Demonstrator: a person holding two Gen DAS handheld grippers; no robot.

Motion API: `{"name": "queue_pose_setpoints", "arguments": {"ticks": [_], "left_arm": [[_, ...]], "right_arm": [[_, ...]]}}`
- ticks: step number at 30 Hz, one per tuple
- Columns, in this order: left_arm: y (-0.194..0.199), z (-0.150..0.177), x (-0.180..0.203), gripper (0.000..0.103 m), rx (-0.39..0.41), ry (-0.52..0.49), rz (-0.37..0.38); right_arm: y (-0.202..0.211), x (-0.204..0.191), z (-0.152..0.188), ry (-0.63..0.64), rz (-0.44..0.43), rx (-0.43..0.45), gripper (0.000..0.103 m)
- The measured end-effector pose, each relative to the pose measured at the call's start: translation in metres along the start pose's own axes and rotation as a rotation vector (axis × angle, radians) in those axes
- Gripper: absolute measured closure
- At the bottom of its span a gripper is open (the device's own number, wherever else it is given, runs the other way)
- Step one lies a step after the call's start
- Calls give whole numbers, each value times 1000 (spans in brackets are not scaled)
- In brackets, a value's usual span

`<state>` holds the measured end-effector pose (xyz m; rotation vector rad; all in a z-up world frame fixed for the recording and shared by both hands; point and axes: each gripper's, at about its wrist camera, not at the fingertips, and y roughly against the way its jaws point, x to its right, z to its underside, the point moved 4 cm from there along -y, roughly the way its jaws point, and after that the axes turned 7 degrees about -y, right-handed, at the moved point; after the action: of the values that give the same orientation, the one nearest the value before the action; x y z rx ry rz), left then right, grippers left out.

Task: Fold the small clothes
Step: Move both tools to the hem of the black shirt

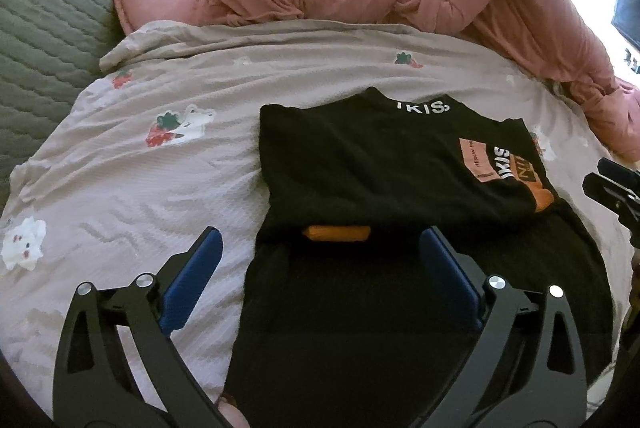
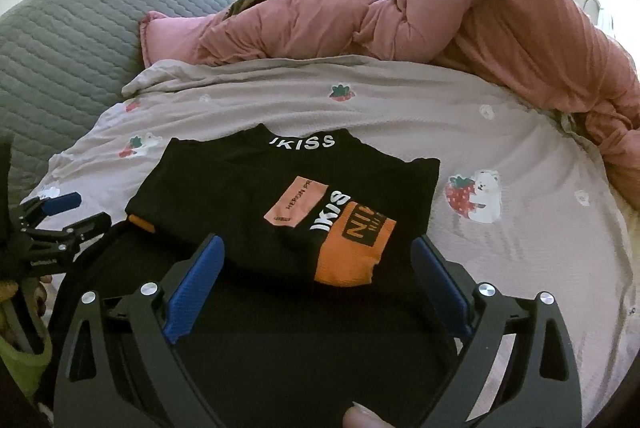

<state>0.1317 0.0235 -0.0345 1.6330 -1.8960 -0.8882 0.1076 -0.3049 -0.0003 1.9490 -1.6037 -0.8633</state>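
Folding looks partly done, by my reading: the black shirt (image 2: 256, 196) lies on the bed sheet (image 2: 480, 132), its far part doubled into a tidy block with the orange print up, while the near part lies unfolded under my tools. My left gripper (image 1: 318, 260) and right gripper (image 2: 316, 264) both stand wide open over that near cloth, holding nothing. I judge one last fold remains.

The folded T-shirt (image 2: 280, 200) lies on the bedsheet (image 2: 400, 116), the bunched duvet (image 2: 460, 12) behind it, a quilted cover (image 2: 80, 40) left.
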Motion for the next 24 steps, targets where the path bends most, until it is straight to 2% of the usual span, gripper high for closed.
{"name": "queue_pose_setpoints", "arguments": {"ticks": [13,24], "left_arm": [[30,14,-8,10,18,13,-19],[48,34,-27,10,2,47,-46]], "right_arm": [[30,-6,15,38,29,24,7],[44,5,35,36,35,-3,7]]}}
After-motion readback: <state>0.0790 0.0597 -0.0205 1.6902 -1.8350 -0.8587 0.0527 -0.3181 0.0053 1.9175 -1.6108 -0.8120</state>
